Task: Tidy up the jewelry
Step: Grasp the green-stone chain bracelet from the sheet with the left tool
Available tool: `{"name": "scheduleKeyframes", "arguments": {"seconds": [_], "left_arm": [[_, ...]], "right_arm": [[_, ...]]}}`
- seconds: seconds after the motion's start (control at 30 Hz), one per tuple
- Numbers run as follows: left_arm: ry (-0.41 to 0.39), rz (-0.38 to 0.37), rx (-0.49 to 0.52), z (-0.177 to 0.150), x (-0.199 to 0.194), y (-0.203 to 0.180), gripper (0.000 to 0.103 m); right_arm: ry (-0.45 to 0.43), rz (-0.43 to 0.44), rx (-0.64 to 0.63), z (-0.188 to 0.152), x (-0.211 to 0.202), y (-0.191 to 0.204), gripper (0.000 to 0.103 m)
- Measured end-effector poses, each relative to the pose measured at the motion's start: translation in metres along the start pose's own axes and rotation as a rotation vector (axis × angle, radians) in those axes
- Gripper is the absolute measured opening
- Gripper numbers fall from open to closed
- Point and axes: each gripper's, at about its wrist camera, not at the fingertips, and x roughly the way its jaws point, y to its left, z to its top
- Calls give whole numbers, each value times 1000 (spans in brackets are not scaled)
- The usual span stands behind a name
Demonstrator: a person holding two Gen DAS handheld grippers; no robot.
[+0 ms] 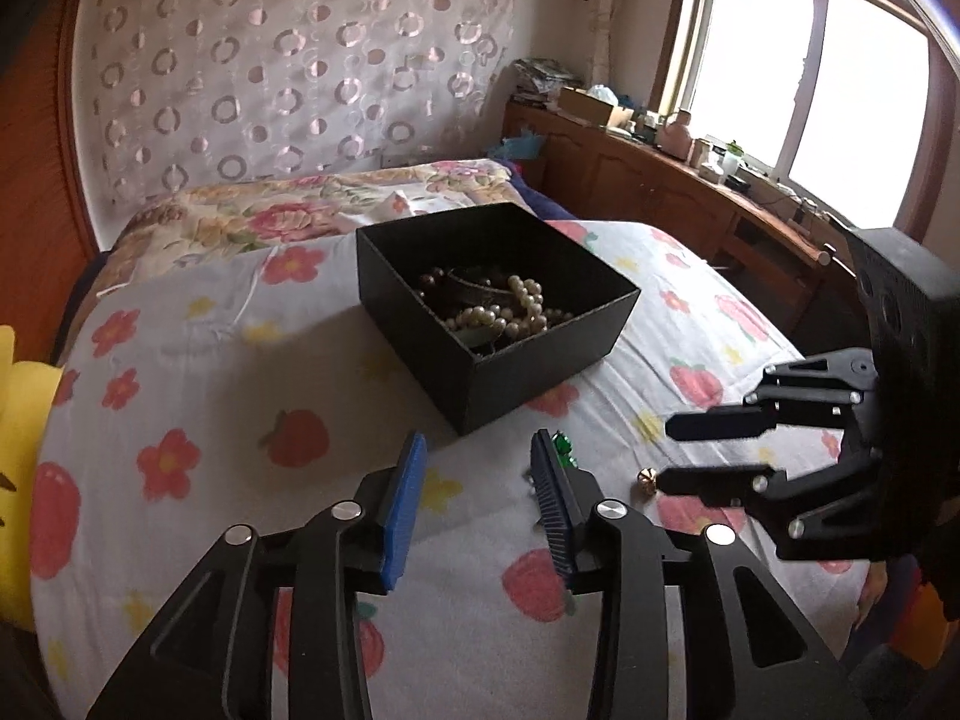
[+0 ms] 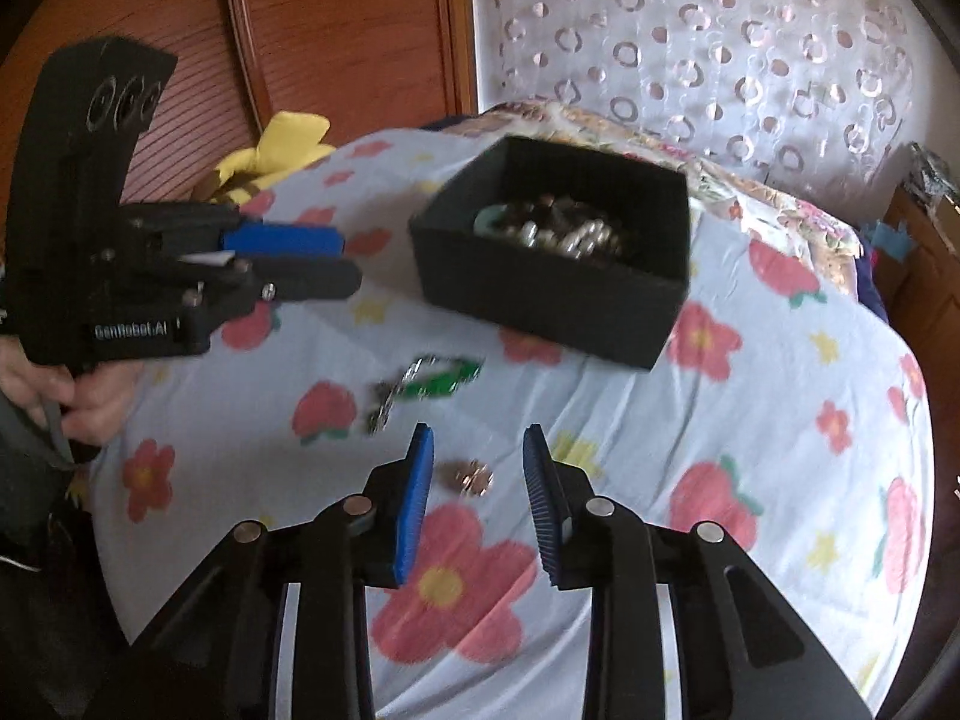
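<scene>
A black open box [image 1: 528, 360] on the flowered bedspread holds pearl strands [image 1: 510, 312] and dark beads; it also shows in the right wrist view [image 2: 540, 294]. A green-and-silver piece [image 2: 441, 381] lies on the spread in front of the box, partly hidden behind my left finger [image 1: 563, 447]. A small gold piece [image 2: 471, 476] lies near it [image 1: 647, 476]. My left gripper [image 1: 477, 450] is open and empty above the spread, also seen in the right wrist view [image 2: 345, 261]. My right gripper [image 2: 477, 447] is open and empty just over the gold piece, also seen in the left wrist view [image 1: 672, 453].
A yellow plush [image 2: 276, 150] lies at the bed's left edge by the wooden headboard [image 2: 336, 30]. A floral pillow [image 1: 288, 210] lies behind the box. A cluttered wooden cabinet [image 1: 660, 174] stands under the window on the right.
</scene>
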Motion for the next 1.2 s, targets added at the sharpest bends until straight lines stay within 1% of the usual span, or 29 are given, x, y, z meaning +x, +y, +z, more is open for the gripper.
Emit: {"name": "scheduleKeyframes", "arguments": {"seconds": [0.1, 0.17, 0.37, 0.53, 0.67, 1.0, 1.03, 1.1, 1.17, 1.2], "left_arm": [[7, 5, -5, -2, 2, 0, 40], [14, 11, -6, -3, 4, -1, 40], [28, 14, -1, -5, 8, -4, 41], [32, 18, 4, -8, 10, -5, 42], [42, 19, 6, -10, 14, -7, 50], [79, -5, 51, -14, 24, -27, 49], [83, -5, 56, -14, 25, -29, 48], [97, -13, 61, -15, 28, -29, 30], [118, -17, 53, -16, 33, -27, 23], [126, -21, 49, -15, 37, -28, 22]], "right_arm": [[18, -9, -21, -6, 6, 6, 33], [32, -13, -28, -9, 10, 9, 26], [39, -33, -31, -11, 13, 7, 17], [25, -37, -43, -12, 12, 6, 15], [15, -36, -23, -15, 8, 1, 15], [-39, -58, 22, -16, -16, -15, 15], [-42, -59, 25, -16, -17, -16, 15], [-47, -57, 28, -15, -19, -18, 15], [-52, -53, 30, -15, -20, -18, 15], [-54, -51, 30, -15, -21, -19, 15]]}}
